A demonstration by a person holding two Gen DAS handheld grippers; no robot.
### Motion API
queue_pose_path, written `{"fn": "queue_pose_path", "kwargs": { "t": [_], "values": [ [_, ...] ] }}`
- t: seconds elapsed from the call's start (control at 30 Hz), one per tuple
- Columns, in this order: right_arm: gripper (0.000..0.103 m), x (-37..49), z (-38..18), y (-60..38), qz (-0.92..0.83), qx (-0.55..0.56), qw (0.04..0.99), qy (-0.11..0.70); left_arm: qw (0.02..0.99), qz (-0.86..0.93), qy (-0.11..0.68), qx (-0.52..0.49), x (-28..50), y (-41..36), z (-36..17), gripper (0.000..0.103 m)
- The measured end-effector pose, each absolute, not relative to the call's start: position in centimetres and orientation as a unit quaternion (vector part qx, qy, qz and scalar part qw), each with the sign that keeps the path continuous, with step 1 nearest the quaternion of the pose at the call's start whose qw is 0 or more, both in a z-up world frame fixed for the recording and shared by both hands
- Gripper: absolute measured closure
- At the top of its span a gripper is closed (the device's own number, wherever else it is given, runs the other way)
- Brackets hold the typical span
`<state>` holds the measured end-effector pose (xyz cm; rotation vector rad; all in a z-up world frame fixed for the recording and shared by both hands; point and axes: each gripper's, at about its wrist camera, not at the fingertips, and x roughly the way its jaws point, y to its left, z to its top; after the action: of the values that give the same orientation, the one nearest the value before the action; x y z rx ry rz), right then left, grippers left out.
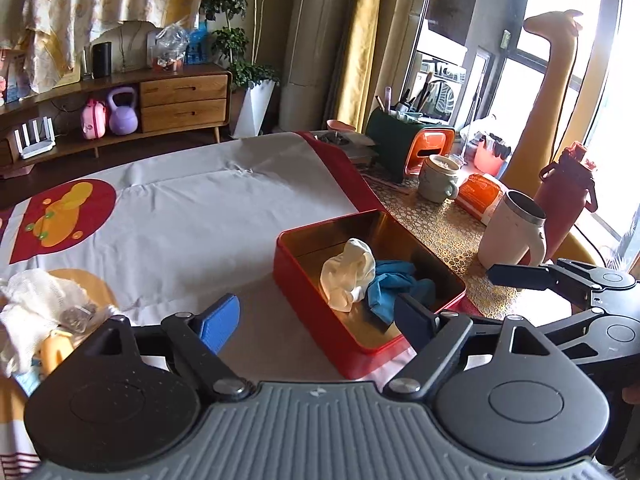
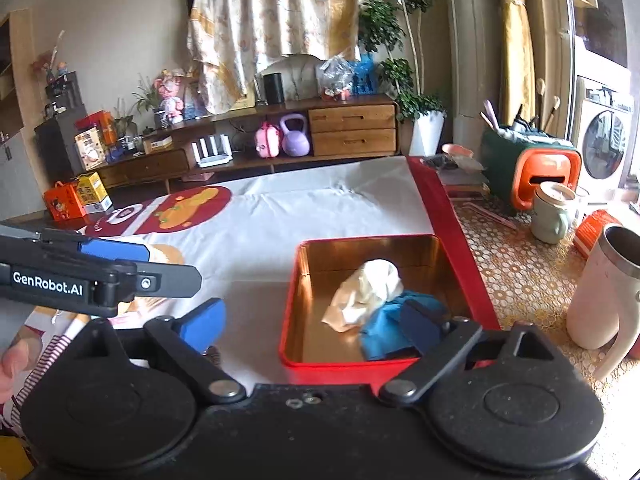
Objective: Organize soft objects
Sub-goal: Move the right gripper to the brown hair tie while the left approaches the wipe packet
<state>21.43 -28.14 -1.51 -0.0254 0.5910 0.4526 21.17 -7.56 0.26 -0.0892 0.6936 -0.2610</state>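
A red tin box point(image 1: 304, 300) with a gold inside stands on the tablecloth. In it lie a crumpled white cloth point(image 1: 348, 276) and a blue cloth point(image 1: 390, 284), touching each other. My left gripper point(image 1: 316, 320) hangs open just before the box's near left side, nothing between its pads. My right gripper point(image 2: 314, 326) is open above the box's point(image 2: 288, 320) near edge, and the white cloth point(image 2: 366, 292) and blue cloth point(image 2: 384, 320) lie loose beyond it. A pile of white gauze cloth point(image 1: 32, 304) and small toys sits at the table's left.
To the right of the box stand a white mug point(image 1: 512, 232), a dark red bottle point(image 1: 564, 200), a green cup point(image 1: 438, 178), an orange packet point(image 1: 480, 196) and a green-and-orange organiser point(image 1: 400, 144). A white and red tablecloth point(image 1: 200, 208) stretches left of the box.
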Motion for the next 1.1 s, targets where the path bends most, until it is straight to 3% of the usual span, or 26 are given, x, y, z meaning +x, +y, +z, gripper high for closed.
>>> {"fn": "queue_pose_path", "kwargs": {
  "t": [0.23,0.7,1.1],
  "values": [
    [0.001,18.7,-0.5,-25.8,0.242,-0.019,0.929,0.278,0.937,-0.112,0.327,-0.058,17.6,-4.5,0.8,0.006],
    [0.0,15.0,0.1,-21.3,0.28,-0.011,0.921,0.271,0.942,-0.087,0.312,-0.083,12.4,2.1,1.4,0.0],
    [0.0,14.4,-2.8,-18.3,0.289,-0.024,0.909,0.299,0.943,-0.023,0.317,-0.1,10.7,7.5,-1.8,0.0]
  ]
}}
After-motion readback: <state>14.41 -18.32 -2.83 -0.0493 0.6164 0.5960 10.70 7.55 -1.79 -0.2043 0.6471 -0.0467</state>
